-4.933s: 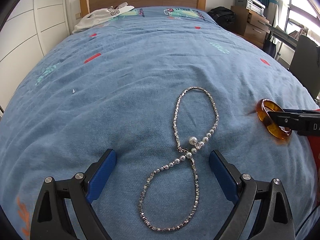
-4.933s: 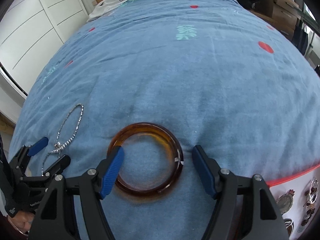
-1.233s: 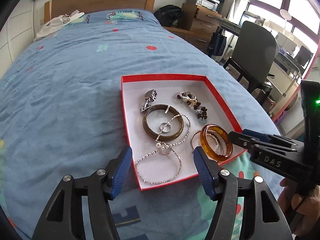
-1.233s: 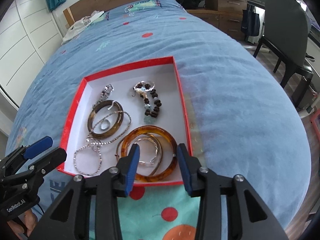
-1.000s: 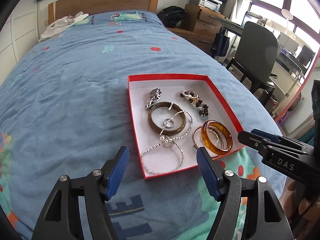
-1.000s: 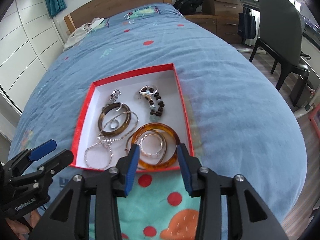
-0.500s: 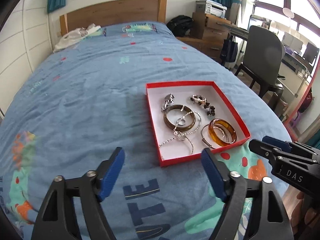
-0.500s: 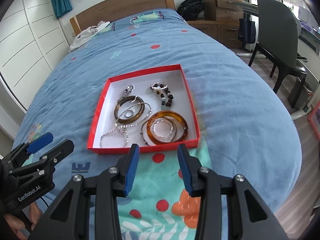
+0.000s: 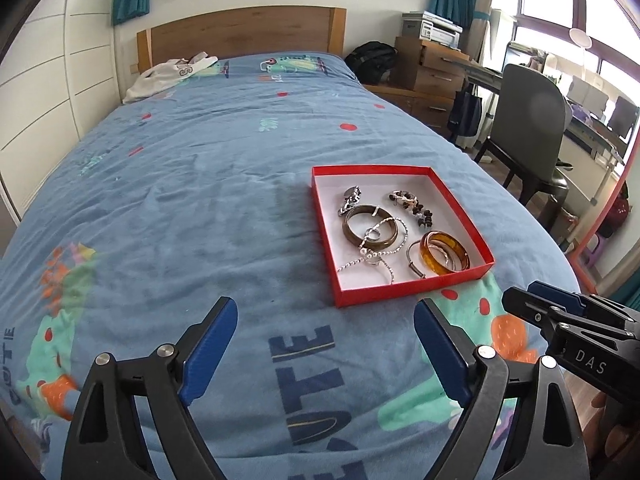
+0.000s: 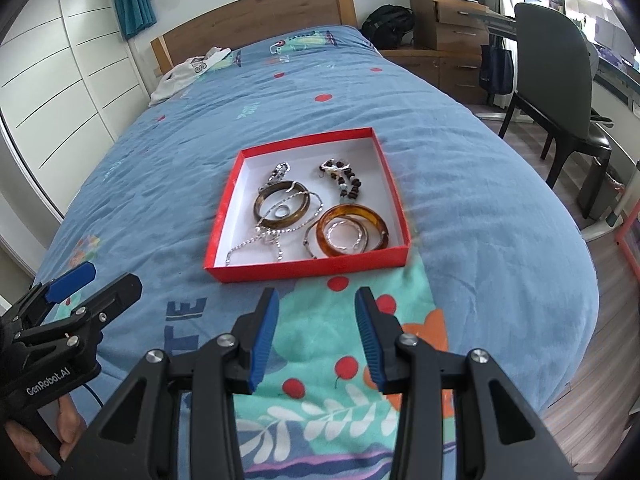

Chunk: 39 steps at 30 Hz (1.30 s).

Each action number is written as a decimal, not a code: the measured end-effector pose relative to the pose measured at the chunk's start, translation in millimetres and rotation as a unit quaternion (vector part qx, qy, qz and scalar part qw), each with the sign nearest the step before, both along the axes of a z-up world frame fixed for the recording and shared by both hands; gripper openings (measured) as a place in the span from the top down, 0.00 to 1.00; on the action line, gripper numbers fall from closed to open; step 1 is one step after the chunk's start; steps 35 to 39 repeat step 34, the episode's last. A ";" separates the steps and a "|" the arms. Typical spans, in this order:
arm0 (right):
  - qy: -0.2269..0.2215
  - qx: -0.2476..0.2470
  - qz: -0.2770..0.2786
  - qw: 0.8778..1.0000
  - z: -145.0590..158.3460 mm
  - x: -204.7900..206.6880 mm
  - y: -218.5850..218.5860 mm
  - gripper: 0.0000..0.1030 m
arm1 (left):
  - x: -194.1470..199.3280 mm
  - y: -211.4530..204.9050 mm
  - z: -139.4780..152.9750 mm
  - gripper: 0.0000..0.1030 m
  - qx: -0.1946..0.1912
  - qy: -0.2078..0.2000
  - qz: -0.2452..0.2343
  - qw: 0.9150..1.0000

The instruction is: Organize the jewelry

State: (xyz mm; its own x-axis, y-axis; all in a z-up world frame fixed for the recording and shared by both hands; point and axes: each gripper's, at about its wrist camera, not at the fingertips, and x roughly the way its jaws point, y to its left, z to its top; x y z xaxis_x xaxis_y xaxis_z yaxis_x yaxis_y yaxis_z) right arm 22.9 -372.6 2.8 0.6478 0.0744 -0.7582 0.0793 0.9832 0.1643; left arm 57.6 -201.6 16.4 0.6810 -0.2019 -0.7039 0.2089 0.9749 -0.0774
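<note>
Our left gripper (image 9: 324, 354) hangs spread wide over the blue bedspread (image 9: 192, 208), holding nothing. The red box (image 9: 404, 284) sits at one o'clock, holding the silver necklace (image 9: 372, 254) and amber bangle (image 9: 444, 252). Our right gripper (image 10: 317, 336) is parted, empty, box at twelve.

White letters "DAS" stand on the black body of the right gripper (image 9: 538, 306), "GenRobot.AI" runs along the black body of the left gripper (image 10: 94, 280), and large dark blue letters "UTE" are printed on the near part of the blue bedspread (image 9: 200, 208).
</note>
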 end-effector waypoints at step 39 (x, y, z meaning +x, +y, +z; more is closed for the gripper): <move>-0.009 -0.010 0.020 1.000 5.4 -23.2 56.9 0.48 | -41.1 70.1 -6.0 0.06 -0.004 0.014 0.034 0.999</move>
